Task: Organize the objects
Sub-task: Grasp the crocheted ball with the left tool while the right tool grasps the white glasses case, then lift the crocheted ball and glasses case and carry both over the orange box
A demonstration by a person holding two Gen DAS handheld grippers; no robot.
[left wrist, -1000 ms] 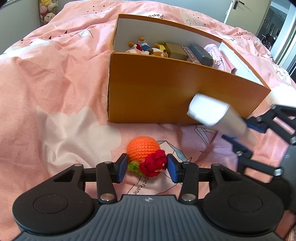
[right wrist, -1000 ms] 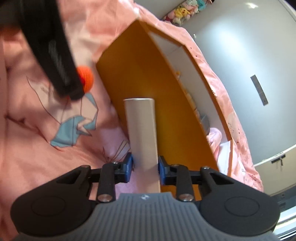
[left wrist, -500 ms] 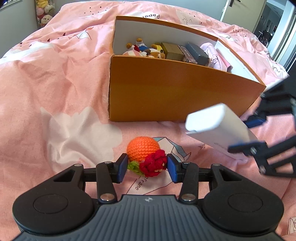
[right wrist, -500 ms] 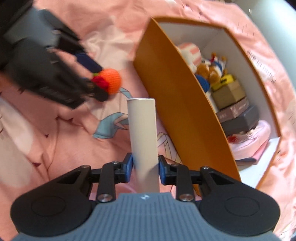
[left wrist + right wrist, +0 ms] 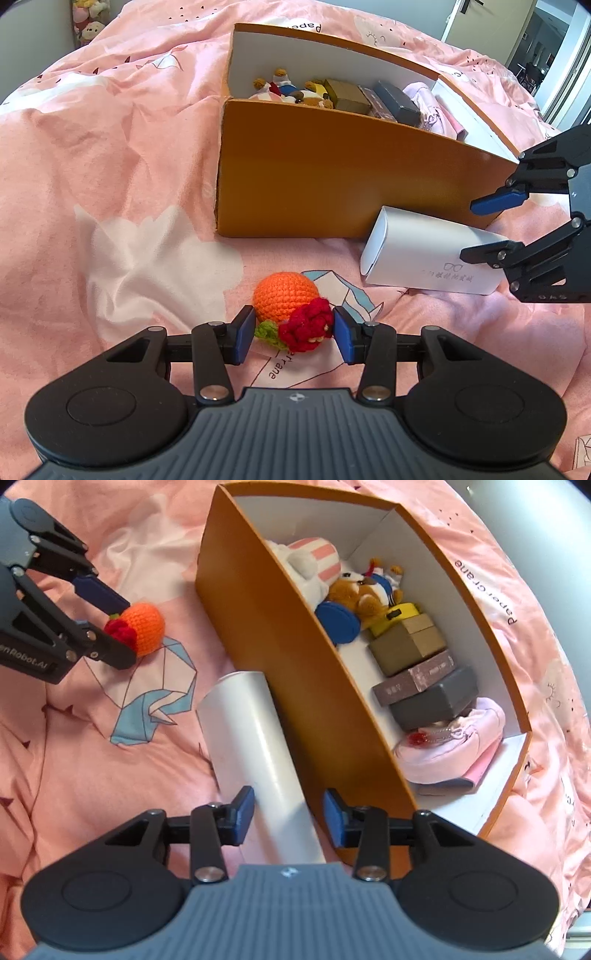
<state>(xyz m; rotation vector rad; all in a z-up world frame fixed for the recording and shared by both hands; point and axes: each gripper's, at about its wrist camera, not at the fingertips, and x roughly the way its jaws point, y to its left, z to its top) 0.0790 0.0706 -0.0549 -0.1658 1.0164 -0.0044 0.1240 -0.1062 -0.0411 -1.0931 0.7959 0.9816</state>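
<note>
The orange box [image 5: 332, 184] stands on the bed [image 5: 110, 166], its right end partly free. The white case [image 5: 428, 254] lies on the bed just beside the box's front wall; the right gripper [image 5: 289, 812] straddles it with jaws apart. Centre before closing. The left gripper [image 5: 294, 334] brackets the crochet orange [image 5: 286, 297], pads not visibly clamped; close on the red flower, then lift over the wall.
</note>
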